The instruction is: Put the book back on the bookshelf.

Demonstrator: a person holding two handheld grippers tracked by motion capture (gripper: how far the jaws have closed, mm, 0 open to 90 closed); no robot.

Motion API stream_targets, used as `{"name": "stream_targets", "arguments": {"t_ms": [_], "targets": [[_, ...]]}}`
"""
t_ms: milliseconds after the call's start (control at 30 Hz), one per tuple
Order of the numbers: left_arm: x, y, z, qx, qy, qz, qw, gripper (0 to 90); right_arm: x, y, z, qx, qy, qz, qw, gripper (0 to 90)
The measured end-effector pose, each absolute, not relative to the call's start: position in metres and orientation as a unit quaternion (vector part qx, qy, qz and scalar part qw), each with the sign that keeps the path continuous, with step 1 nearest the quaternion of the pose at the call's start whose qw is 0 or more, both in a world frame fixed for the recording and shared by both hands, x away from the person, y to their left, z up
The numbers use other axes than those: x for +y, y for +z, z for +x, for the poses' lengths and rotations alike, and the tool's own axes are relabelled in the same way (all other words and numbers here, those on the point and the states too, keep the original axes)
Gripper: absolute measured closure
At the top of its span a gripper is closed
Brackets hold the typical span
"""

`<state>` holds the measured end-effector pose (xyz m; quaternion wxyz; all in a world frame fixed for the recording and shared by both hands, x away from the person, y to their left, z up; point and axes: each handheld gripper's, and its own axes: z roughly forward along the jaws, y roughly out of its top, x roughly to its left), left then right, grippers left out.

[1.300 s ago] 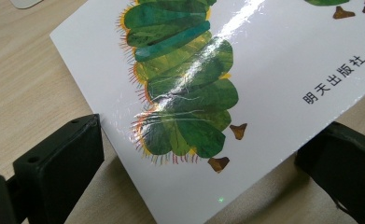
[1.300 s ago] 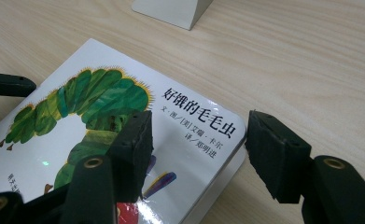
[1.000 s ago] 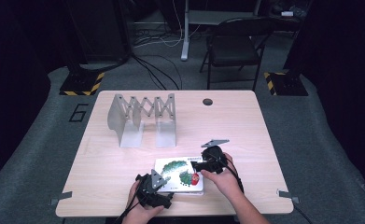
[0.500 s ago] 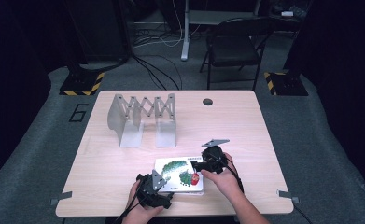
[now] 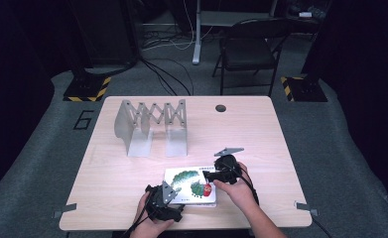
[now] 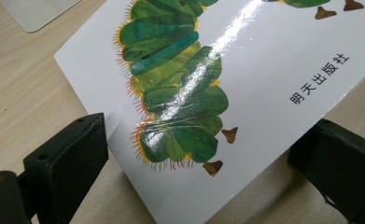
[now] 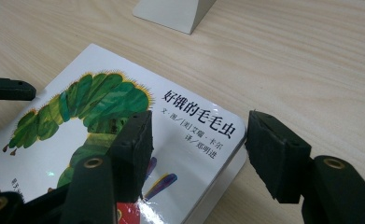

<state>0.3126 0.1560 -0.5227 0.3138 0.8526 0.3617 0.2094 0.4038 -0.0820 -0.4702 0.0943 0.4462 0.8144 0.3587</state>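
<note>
Book (image 5: 190,186) lies flat near the worktop's (image 5: 261,134) front edge, long axis along it; left hand-held gripper (image 6: 203,158) straddles one corner, right hand-held gripper (image 7: 199,149) the opposite, both half-open, nothing clamped.

The location is a lab or recording studio, not a home. A single light-wood desk (image 5: 132,208) stands on grey carpet (image 5: 37,173) marked with the numeral 6 (image 5: 84,119). Yellow-and-black hazard-striped bases (image 5: 88,88) sit at both rear corners. Loose cables (image 5: 166,74) cross the floor. A black folding chair (image 5: 248,47) stands behind. The dark surround is probably curtaining.
</note>
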Motion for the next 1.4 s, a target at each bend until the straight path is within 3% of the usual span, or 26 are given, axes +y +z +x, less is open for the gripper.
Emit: {"name": "stream_targets", "arguments": {"t_ms": [1267,1400], "targets": [[0.152,-0.522,0.306,0.348,0.241,0.851,0.312,8.5,-0.082,-0.470,0.403,0.817,0.357,0.443,0.096,41.3],[0.149,-0.522,0.301,0.326,0.255,0.853,0.317,15.2,-0.082,-0.470,0.403,0.816,0.357,0.443,0.095,41.3]]}}
